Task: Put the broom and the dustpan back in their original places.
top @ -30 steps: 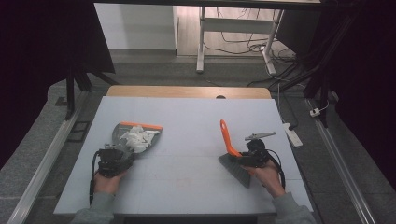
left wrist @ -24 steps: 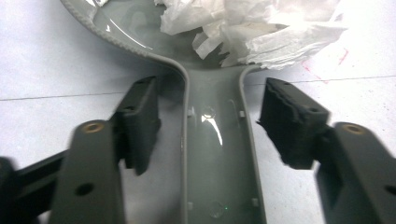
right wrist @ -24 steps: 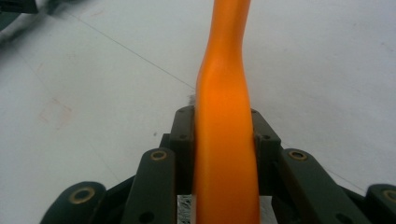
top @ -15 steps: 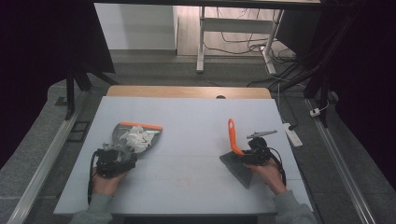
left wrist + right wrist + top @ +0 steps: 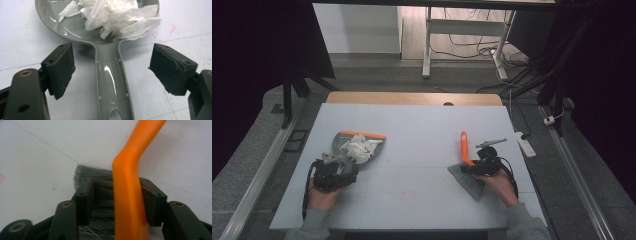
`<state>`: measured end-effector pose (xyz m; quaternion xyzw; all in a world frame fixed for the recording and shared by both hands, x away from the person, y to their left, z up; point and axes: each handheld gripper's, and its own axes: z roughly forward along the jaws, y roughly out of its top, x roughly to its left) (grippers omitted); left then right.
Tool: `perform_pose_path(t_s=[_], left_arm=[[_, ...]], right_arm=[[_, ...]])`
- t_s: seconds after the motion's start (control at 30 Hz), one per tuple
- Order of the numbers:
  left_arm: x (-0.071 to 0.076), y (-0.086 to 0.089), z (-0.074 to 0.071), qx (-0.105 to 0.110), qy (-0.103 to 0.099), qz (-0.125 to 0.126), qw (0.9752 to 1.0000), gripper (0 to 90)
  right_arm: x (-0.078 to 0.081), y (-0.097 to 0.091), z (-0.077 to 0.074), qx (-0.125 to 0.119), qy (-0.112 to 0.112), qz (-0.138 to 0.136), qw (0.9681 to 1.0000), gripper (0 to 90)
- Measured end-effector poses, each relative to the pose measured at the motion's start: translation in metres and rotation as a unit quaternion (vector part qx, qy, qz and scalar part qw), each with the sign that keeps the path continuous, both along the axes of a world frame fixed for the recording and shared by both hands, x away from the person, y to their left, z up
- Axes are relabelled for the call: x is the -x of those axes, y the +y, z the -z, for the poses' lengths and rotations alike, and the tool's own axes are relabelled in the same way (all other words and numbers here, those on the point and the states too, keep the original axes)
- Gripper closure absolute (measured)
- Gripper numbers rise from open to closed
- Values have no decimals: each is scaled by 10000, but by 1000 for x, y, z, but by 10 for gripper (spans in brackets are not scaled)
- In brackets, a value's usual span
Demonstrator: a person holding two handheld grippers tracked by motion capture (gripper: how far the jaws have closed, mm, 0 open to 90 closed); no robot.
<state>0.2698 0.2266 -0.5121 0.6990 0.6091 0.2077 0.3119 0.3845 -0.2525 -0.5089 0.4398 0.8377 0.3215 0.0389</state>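
Observation:
A grey dustpan [image 5: 343, 139] with an orange front lip lies at the table's left, holding white paper scraps [image 5: 361, 148]. Its handle [image 5: 110, 80] rests flat on the table between the pads [image 5: 61, 67] of my left gripper [image 5: 110, 51], untouched; those jaws have just been opening. At the right lies a brush with an orange handle [image 5: 464, 146] and grey bristles [image 5: 469, 182]. My right gripper [image 5: 117, 182] straddles the brush handle [image 5: 128, 187]. Its jaws have just been opening, and a gap shows beside the left pad [image 5: 85, 195].
The pale table top [image 5: 412, 170] has a wooden strip along its far edge [image 5: 412, 97]. A white power strip [image 5: 523, 142] lies on the floor to the right. Metal rails run along both sides, and desk legs with cables stand beyond.
Both grippers' jaws have opened off the handles that they were gripping. The brush's orange handle has shifted a little to the right. The dustpan has stayed where it was.

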Motion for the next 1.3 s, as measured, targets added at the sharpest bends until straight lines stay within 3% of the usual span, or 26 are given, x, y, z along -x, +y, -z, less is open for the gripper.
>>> perform_pose_path(t_s=[0.2,0.27,0.3,0.43,0.67,0.87,1.13,1.3], left_arm=[[3,0,-4,-49,-64,68,9999,207],[3,0,-5,-53,-86,108,9999,206],[3,0,-6,-52,-100,132,9999,206],[4,-2,-7,-111,-144,246,9995,206],[10,0,-11,26,-162,844,9963,223],[14,1,-10,167,-123,1341,9907,234],[22,6,-6,268,-127,1599,9867,230],[23,8,-4,279,-126,1671,9855,229]], right_arm=[[0,1,-2,117,25,180,9998,445],[0,2,-4,390,-133,333,9986,430],[-1,0,-5,299,-54,353,9989,445],[0,-2,-5,302,-134,343,9989,438],[14,-2,-17,130,-710,16,9974,448],[30,-1,-20,-147,-1022,-317,9941,451],[52,-6,-17,-393,-1317,-577,9888,450],[64,-12,-17,-515,-1499,-662,9851,450]])
